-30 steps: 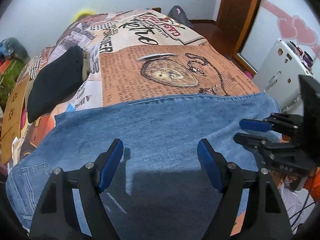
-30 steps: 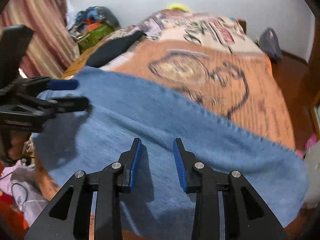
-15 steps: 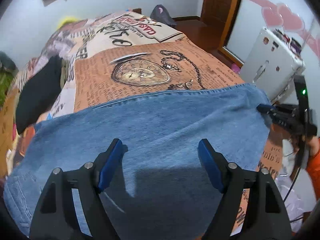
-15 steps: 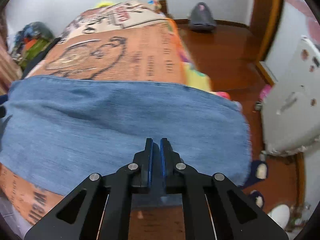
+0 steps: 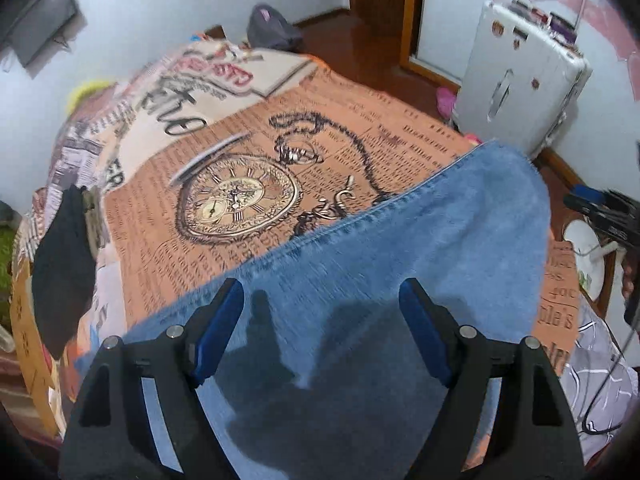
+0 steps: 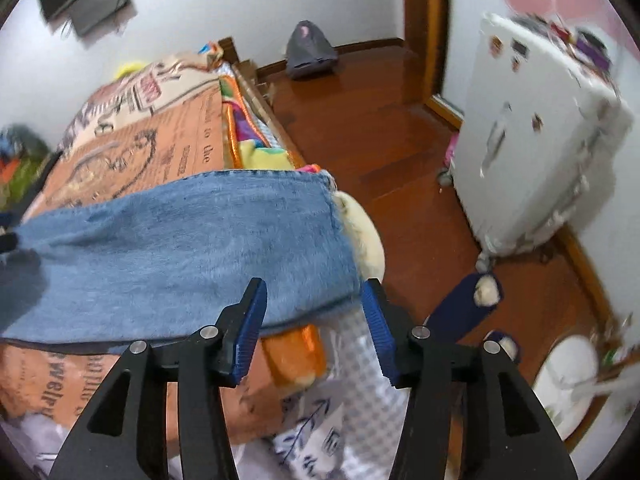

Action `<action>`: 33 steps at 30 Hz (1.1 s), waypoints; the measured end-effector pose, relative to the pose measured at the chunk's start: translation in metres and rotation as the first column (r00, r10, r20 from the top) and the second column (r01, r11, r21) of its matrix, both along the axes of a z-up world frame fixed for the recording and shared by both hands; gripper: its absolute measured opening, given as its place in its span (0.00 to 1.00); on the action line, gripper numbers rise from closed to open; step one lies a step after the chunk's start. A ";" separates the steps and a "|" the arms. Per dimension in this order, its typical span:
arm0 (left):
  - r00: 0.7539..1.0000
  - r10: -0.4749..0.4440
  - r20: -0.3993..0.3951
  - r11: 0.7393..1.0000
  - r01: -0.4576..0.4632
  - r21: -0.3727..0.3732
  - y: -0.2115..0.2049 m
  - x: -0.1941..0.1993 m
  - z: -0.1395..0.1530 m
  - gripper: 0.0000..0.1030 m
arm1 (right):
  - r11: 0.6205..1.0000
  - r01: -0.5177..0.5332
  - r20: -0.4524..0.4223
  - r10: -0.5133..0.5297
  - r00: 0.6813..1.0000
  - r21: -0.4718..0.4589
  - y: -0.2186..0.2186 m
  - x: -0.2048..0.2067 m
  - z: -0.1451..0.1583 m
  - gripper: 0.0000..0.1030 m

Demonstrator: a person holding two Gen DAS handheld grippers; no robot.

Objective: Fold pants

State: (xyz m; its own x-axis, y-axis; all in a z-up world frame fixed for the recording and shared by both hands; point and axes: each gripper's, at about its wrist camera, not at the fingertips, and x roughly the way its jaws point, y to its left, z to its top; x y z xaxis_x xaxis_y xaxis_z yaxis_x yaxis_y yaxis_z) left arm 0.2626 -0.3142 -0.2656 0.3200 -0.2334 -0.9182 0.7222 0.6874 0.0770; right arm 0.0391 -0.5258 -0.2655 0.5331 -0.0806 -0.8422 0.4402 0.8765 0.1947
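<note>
I count one pair of pants (image 5: 400,264), one bedspread (image 5: 248,152), one dark cloth (image 5: 60,264) lying on its left side, one white suitcase (image 5: 516,80) and one grey bag (image 6: 310,50) on the wood floor. My two grippers make up the rest.

My left gripper (image 5: 320,336) hangs over the pants with its jaws wide apart, gripping nothing. My right gripper (image 6: 316,328) is opening; the corner of the denim lies between the jaws, but the blue pads do not press on it.

The pants are blue denim, spread flat across the near end of the bed. One stitched seam runs along the far edge. The end by the bed's edge is frayed. The fabric looks smooth, with my grippers' shadows across it.
</note>
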 end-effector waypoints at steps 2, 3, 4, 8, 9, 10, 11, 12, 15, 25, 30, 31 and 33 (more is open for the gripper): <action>0.998 -0.033 -0.062 0.999 0.034 0.015 -0.004 0.013 -0.007 0.71 | 0.999 0.009 0.018 -0.010 1.000 0.049 0.006 -0.004 0.000 0.45; 0.995 -0.054 -0.087 0.998 0.057 0.028 -0.006 0.018 -0.011 0.68 | 0.998 0.007 0.029 -0.009 1.000 0.070 0.011 -0.005 0.000 0.45; 0.991 -0.075 -0.112 0.996 0.080 0.036 -0.008 0.023 -0.015 0.67 | 0.996 -0.001 0.043 -0.003 0.999 0.094 0.017 -0.006 0.000 0.45; 0.975 -0.143 -0.168 0.987 0.152 0.046 -0.013 0.031 -0.026 0.66 | 0.984 -0.042 0.081 0.028 0.996 0.174 0.036 0.000 0.000 0.46; 0.972 -0.159 -0.172 0.984 0.170 0.046 -0.015 0.030 -0.027 0.66 | 0.979 -0.055 0.093 0.037 0.995 0.194 0.040 0.002 0.000 0.46; 0.969 -0.174 -0.176 0.982 0.185 0.047 -0.017 0.029 -0.027 0.63 | 0.976 -0.066 0.101 0.046 0.994 0.208 0.043 0.002 0.000 0.46; 0.963 -0.198 -0.182 0.977 0.209 0.049 -0.020 0.028 -0.028 0.55 | 0.973 -0.075 0.107 0.053 0.993 0.217 0.046 0.004 -0.001 0.46; 0.958 -0.220 -0.186 0.971 0.233 0.050 -0.023 0.026 -0.027 0.52 | 0.971 -0.081 0.114 0.057 0.992 0.223 0.050 0.007 -0.001 0.46; 0.950 -0.248 -0.190 0.962 0.265 0.067 -0.023 0.021 -0.025 0.35 | 0.968 -0.097 0.124 0.070 0.990 0.230 0.055 0.012 -0.001 0.46; 0.988 -0.151 0.041 0.979 0.144 0.143 -0.024 0.001 -0.010 0.10 | 0.975 -0.140 0.130 0.118 0.984 0.170 0.059 0.030 0.004 0.46; 0.980 -0.134 0.146 0.980 0.109 0.169 -0.026 -0.001 -0.021 0.08 | 0.974 -0.139 0.136 0.116 0.984 0.177 0.063 0.033 0.003 0.46; 0.985 -0.117 0.130 0.981 0.094 0.171 -0.025 0.006 -0.028 0.08 | 0.974 -0.136 0.134 0.113 0.985 0.181 0.063 0.032 0.002 0.46; 0.987 -0.104 0.125 0.982 0.082 0.170 -0.027 0.014 -0.033 0.08 | 0.977 -0.124 0.126 0.103 0.987 0.172 0.062 0.027 0.002 0.46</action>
